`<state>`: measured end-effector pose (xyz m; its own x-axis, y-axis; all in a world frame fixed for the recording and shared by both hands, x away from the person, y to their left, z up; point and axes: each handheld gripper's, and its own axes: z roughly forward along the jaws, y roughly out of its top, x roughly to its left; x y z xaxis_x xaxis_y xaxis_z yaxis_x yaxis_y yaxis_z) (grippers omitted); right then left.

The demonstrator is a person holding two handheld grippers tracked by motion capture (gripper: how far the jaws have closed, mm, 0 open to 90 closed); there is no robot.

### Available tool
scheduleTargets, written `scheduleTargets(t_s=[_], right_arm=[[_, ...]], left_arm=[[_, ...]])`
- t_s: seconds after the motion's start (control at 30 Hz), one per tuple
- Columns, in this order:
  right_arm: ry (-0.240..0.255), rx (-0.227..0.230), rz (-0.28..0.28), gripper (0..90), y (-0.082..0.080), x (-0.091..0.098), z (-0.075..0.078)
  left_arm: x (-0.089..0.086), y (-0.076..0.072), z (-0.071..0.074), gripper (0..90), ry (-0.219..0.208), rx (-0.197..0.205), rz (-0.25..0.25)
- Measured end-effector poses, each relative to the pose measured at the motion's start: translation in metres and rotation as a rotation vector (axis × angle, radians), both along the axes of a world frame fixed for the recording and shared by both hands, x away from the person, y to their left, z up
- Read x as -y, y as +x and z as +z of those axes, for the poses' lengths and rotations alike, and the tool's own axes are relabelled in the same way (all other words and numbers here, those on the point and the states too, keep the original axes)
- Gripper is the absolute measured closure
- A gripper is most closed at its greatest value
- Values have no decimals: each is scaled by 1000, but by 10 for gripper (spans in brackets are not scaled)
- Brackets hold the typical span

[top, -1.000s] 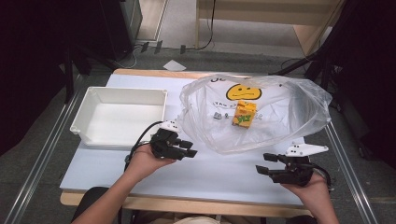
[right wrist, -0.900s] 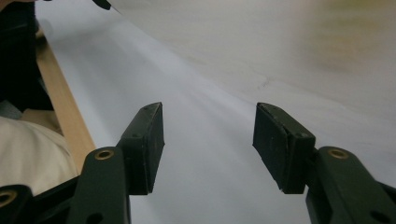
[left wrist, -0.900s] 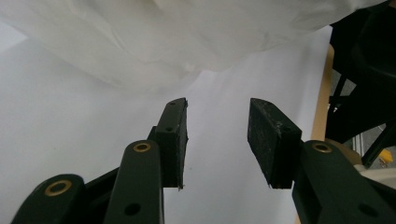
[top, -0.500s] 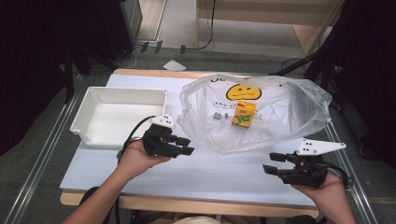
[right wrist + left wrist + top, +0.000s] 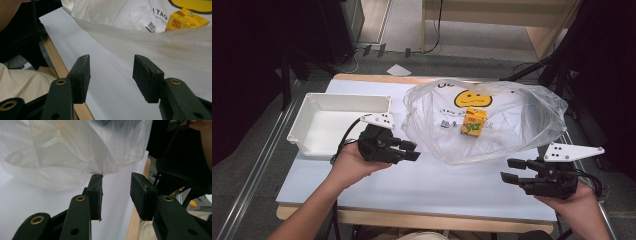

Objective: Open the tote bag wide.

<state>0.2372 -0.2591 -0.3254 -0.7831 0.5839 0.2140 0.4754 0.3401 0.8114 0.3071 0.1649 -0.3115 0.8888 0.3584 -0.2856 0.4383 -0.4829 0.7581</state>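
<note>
A clear plastic bag with a yellow smiley print lies on the white table, and a small yellow box is inside it. My left gripper hovers at the bag's left edge, pointing right. Its jaws are open with nothing between them and have just been closing a little. My right gripper hangs near the front right corner, pointing left, below the bag's near edge. It is open and empty too, its jaws also narrowed. The left gripper view has my left gripper before the bag. The right gripper view has my right gripper, the bag and the box.
An empty white tray stands at the left of the table, just behind my left hand. The table's wooden front edge runs below both hands. Dark equipment and cables surround the table.
Both hands have lifted up from the table. The right gripper has drifted toward the right edge. Both pairs of jaws stand a little narrower than before.
</note>
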Motion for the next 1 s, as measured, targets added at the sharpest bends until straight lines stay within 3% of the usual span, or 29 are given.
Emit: scheduleTargets(t_s=[0.1,0.33,0.5,0.63,0.77,0.87,1.0], right_arm=[[6,12,5,496,-1,0,8],[22,37,13,511,0,12,26],[20,75,-18,541,4,28,51],[23,113,-32,555,7,31,71],[11,120,-34,564,16,28,79],[-6,109,-22,580,32,22,82],[-22,132,10,615,50,14,88]], left_arm=[[-1,-2,16,632,-10,17,-10],[-6,-5,37,628,-20,40,-18],[-6,-2,50,635,-15,49,-16],[-3,4,65,652,-22,62,-15],[2,10,76,665,-18,75,-22],[11,20,89,686,-25,80,-31],[24,29,100,707,-18,94,-38]])
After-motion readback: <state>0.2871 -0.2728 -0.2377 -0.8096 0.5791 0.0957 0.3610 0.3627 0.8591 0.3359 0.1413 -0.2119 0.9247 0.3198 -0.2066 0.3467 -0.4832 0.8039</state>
